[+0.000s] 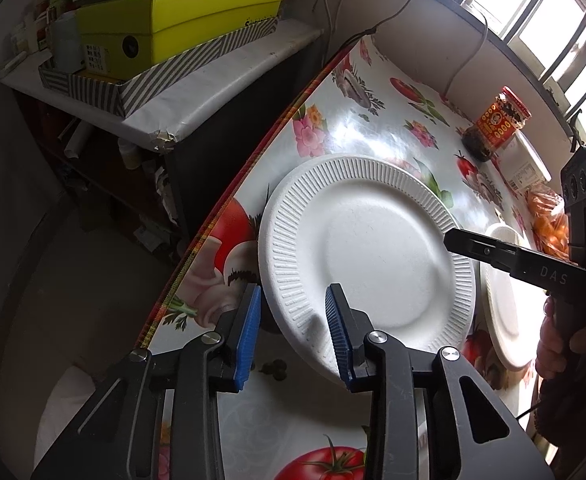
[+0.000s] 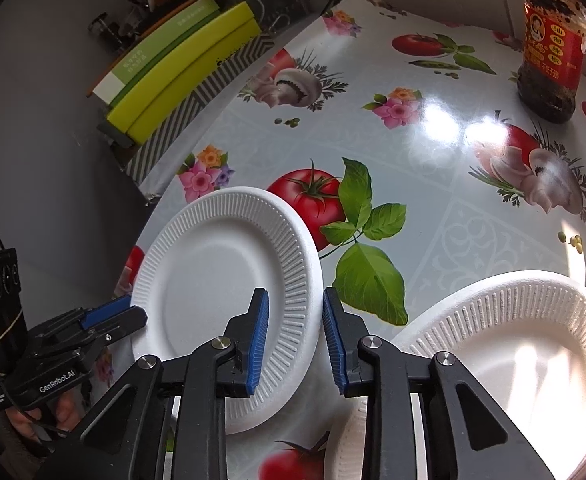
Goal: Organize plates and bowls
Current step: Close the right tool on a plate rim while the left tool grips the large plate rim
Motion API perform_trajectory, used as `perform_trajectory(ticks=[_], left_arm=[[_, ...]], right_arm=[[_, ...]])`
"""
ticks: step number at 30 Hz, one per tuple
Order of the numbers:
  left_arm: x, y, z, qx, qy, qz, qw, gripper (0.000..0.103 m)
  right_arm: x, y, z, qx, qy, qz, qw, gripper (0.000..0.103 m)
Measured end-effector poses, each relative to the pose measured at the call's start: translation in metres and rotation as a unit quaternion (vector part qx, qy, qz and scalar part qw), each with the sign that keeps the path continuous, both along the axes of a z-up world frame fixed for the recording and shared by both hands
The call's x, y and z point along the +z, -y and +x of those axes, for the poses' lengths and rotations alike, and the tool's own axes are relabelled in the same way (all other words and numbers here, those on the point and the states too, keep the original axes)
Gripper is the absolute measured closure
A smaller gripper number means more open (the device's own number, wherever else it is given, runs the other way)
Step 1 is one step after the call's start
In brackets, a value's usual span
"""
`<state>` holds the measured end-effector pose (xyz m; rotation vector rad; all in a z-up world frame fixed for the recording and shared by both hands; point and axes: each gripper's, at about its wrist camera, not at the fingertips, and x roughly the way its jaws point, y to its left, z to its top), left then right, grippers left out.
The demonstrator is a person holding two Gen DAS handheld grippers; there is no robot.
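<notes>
The left gripper (image 1: pixel 293 332) stands narrow, its blue pads astride the near-left rim of the ribbed plate (image 1: pixel 373 248), one pad outside the edge and one over the ribbing; seen from the right wrist it looks pinched onto that rim, so I judge it to be holding; the table's edge (image 1: pixel 213 220) runs just off its outer pad, so any pull should go inward, away from the drop. The plate's well lies ahead and to the right of this claw, and across it the right gripper (image 2: pixel 295 340) has its jaws narrow too, around the opposite rim, the plate's well to the left of its pads and the printed tablecloth (image 2: pixel 433 160) ahead; it also appears to grip. With both claws on one light foam plate, the step is probably a two-sided lift; do it well by raising both sides together and level, squeezing no harder than needed, since the rim looks likely to dent or crack; keep the two claws the same way apart so the plate is neither bowed nor stretched. The second plate (image 2: pixel 513 340) lies just to the right of the right claw, near its outer finger, and is the likely stacking spot; carry rightward and set down centred. The jar (image 2: pixel 553 60) stands far ahead and right, well apart.
</notes>
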<state>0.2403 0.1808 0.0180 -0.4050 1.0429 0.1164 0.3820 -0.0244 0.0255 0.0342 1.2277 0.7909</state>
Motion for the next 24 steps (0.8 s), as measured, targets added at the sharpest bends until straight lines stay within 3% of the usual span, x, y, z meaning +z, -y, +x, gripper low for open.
perform_trajectory(ticks=[8, 24], left_arm=[[-0.0004, -0.0025, -0.0006, 0.007, -0.003, 0.004, 1.0, 0.08], [0.0031, -0.0059, -0.0032, 0.016, 0.0, 0.008, 0.9998, 0.085]], right_arm=[[-0.0011, 0.0027, 0.0002, -0.003, 0.002, -0.006, 1.0, 0.083], [0.0013, 0.0035, -0.0022, -0.007, 0.005, -0.006, 1.0, 0.085]])
